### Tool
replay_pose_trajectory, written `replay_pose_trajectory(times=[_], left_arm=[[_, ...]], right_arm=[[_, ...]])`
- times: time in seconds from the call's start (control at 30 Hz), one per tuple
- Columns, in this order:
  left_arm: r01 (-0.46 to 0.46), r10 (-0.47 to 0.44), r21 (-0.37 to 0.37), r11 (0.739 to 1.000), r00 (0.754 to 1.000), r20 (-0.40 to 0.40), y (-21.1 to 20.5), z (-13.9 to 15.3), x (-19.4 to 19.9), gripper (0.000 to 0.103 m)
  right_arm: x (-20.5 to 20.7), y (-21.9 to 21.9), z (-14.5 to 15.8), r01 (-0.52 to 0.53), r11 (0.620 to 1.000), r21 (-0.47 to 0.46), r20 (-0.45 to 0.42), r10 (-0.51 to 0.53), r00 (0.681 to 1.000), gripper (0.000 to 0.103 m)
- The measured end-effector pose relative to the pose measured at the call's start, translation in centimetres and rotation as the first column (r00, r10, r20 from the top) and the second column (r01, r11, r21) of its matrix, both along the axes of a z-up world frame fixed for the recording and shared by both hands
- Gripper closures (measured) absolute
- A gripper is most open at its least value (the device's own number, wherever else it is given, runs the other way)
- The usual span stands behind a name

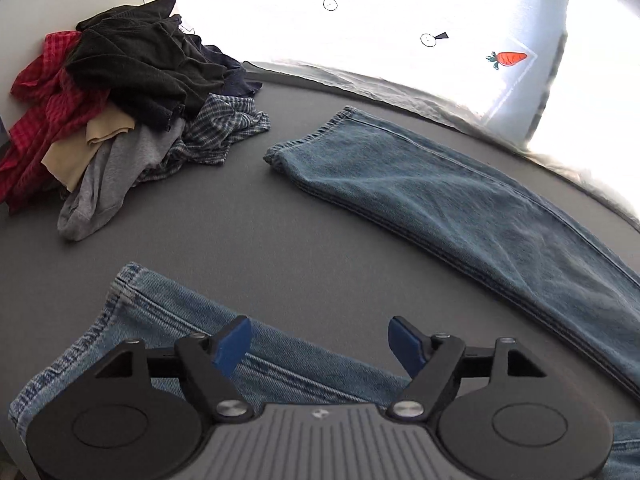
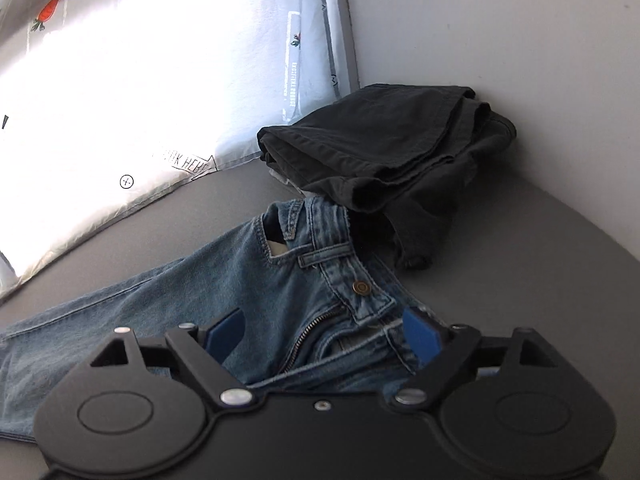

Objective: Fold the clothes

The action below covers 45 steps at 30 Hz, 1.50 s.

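A pair of blue jeans (image 1: 460, 208) lies spread on the grey table (image 1: 248, 248), its two legs apart. In the left wrist view the far leg runs from the middle to the right edge, and the near leg's hem (image 1: 132, 320) lies just under my left gripper (image 1: 320, 346), which stands open above it with nothing between the blue pads. In the right wrist view the waistband (image 2: 332, 256) with its brass button and open zip lies below my right gripper (image 2: 322, 334). That gripper is open too, its pads apart over the fly and clear of the denim.
A heap of unfolded clothes (image 1: 120, 92), black, red check, beige, grey and blue plaid, sits at the table's far left. Folded black trousers (image 2: 384, 152) lie in the far right corner beside the waistband. A bright white printed sheet (image 2: 120, 100) covers the back wall.
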State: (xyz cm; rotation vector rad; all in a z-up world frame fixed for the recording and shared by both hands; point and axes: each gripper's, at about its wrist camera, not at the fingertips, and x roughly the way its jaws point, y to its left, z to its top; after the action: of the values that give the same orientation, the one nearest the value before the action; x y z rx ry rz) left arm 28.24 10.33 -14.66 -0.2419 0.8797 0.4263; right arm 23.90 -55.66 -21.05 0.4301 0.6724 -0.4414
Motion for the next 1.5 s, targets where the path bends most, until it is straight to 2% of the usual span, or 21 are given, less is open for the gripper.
replay_pose_trajectory(times=[0.07, 0.17, 0.23, 0.33, 0.47, 0.53, 0.63, 0.7, 0.8, 0.93, 0.97, 1.0, 1.03, 1.13, 1.23, 1.37, 1.43, 1.5], left_arm=[[0.037, -0.037, -0.007, 0.999, 0.999, -0.022, -1.7, -0.9, -2.1, 0.02], [0.067, -0.068, -0.013, 0.998, 0.995, -0.076, -3.6, -2.3, -4.8, 0.019], [0.067, -0.07, -0.032, 0.997, 0.992, -0.107, -4.2, -3.1, -6.2, 0.019], [0.062, -0.067, -0.043, 0.997, 0.988, -0.136, -5.0, -4.1, -7.9, 0.012], [0.063, -0.067, -0.03, 0.998, 0.987, -0.146, -5.8, -5.0, -8.8, 0.0], [0.058, -0.058, -0.003, 0.998, 0.989, -0.138, -6.3, -5.1, -8.9, 0.0], [0.036, -0.036, -0.003, 0.999, 0.991, -0.128, -6.4, -5.1, -9.1, 0.0], [0.032, -0.032, 0.001, 0.999, 0.992, -0.125, -6.4, -5.1, -9.1, 0.0], [0.013, -0.013, 0.004, 1.0, 0.992, -0.125, -6.6, -5.1, -9.1, 0.0], [-0.016, 0.018, 0.012, 1.0, 0.993, -0.117, -6.9, -5.1, -9.4, 0.0], [-0.02, 0.022, 0.015, 1.0, 0.993, -0.113, -7.0, -5.1, -9.4, 0.0], [-0.023, 0.025, 0.018, 1.0, 0.994, -0.108, -7.0, -5.2, -9.5, 0.0], [-0.025, 0.027, 0.02, 0.999, 0.994, -0.103, -7.0, -5.2, -9.6, 0.0], [-0.033, 0.035, 0.025, 0.999, 0.995, -0.093, -7.1, -5.2, -9.8, 0.0], [-0.043, 0.045, 0.028, 0.999, 0.995, -0.092, -7.3, -5.2, -9.8, 0.0], [-0.04, 0.042, 0.016, 0.999, 0.994, -0.099, -7.1, -5.1, -9.8, 0.0], [-0.032, 0.032, 0.008, 0.999, 0.994, -0.105, -6.8, -5.1, -9.8, 0.0], [-0.015, 0.014, -0.002, 1.0, 0.993, -0.114, -6.6, -5.0, -9.7, 0.0]], right_arm=[[-4.1, -1.2, -1.5, 0.066, 0.99, 0.127, 0.037, -0.071, 0.997, 0.016], [-8.8, -2.3, -3.0, 0.129, 0.965, 0.229, 0.07, -0.149, 0.986, 0.016], [-10.7, -2.4, -3.5, 0.134, 0.96, 0.246, 0.079, -0.158, 0.984, 0.016], [-12.6, -2.7, -4.0, 0.154, 0.968, 0.197, 0.05, -0.167, 0.985, 0.016], [-14.7, -3.9, -4.6, 0.165, 0.963, 0.215, 0.052, -0.18, 0.982, 0.019], [-15.2, -4.5, -5.1, 0.166, 0.957, 0.238, 0.052, -0.183, 0.982, 0.023], [-15.6, -5.3, -5.9, 0.135, 0.945, 0.299, 0.071, -0.163, 0.984, 0.032], [-15.3, -5.5, -6.4, 0.108, 0.934, 0.339, 0.073, -0.14, 0.987, 0.042], [-14.6, -5.1, -7.5, 0.104, 0.907, 0.408, 0.052, -0.136, 0.989, 0.052], [-14.6, -4.4, -7.7, 0.113, 0.884, 0.453, 0.05, -0.152, 0.987, 0.052], [-14.5, -4.4, -7.9, 0.106, 0.866, 0.489, 0.048, -0.148, 0.988, 0.055], [-14.4, -4.4, -8.2, 0.093, 0.836, 0.541, 0.046, -0.14, 0.989, 0.063], [-14.4, -4.3, -8.6, 0.087, 0.812, 0.577, 0.045, -0.138, 0.989, 0.063], [-14.2, -3.6, -8.5, 0.088, 0.827, 0.555, 0.042, -0.134, 0.99, 0.062], [-14.2, -4.1, -8.6, 0.121, 0.78, 0.614, 0.021, -0.169, 0.985, 0.062], [-14.5, -4.5, -9.7, 0.125, 0.684, 0.719, 0.015, -0.195, 0.981, 0.062], [-14.8, -4.2, -9.7, 0.137, 0.696, 0.705, 0.017, -0.209, 0.978, 0.065], [-14.7, -3.9, -9.5, 0.16, 0.727, 0.668, -0.012, -0.204, 0.979, 0.085]])
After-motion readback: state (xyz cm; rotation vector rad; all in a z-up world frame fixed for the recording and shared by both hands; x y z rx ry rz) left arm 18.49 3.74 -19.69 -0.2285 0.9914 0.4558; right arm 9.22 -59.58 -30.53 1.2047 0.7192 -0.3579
